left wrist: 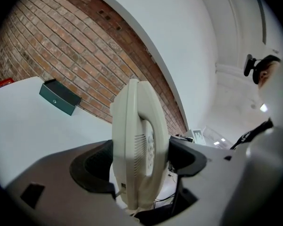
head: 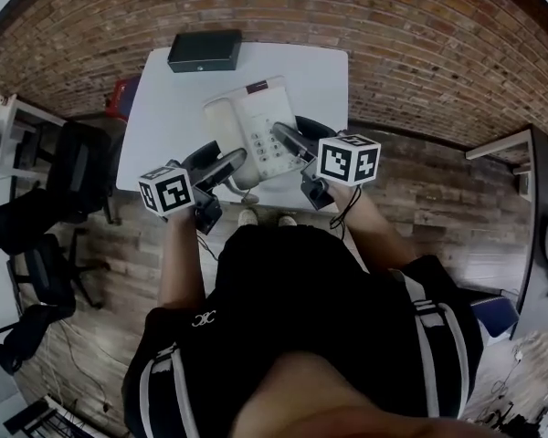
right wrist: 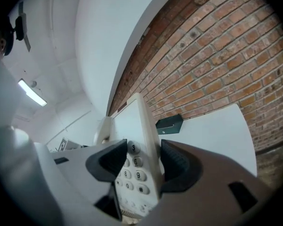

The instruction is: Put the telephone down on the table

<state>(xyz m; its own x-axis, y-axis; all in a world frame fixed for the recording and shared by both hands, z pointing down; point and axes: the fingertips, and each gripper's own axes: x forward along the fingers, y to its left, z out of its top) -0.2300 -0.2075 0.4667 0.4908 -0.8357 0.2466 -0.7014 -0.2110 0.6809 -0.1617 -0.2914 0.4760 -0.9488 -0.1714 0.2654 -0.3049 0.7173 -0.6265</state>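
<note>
A cream desk telephone [head: 251,130] with handset and keypad hangs over the near edge of the white table [head: 164,108], held by both grippers. My left gripper [head: 226,167] is shut on its left near side; the left gripper view shows the phone [left wrist: 139,145] edge-on between the dark pads. My right gripper [head: 292,142] is shut on the right side by the keypad; in the right gripper view the phone [right wrist: 137,168] stands clamped between the jaws, number keys showing.
A dark flat box [head: 205,50] lies at the table's far edge by the brick wall [head: 420,35]. Black office chairs [head: 68,167] stand to the left on the wooden floor. A desk [head: 539,199] stands at the right.
</note>
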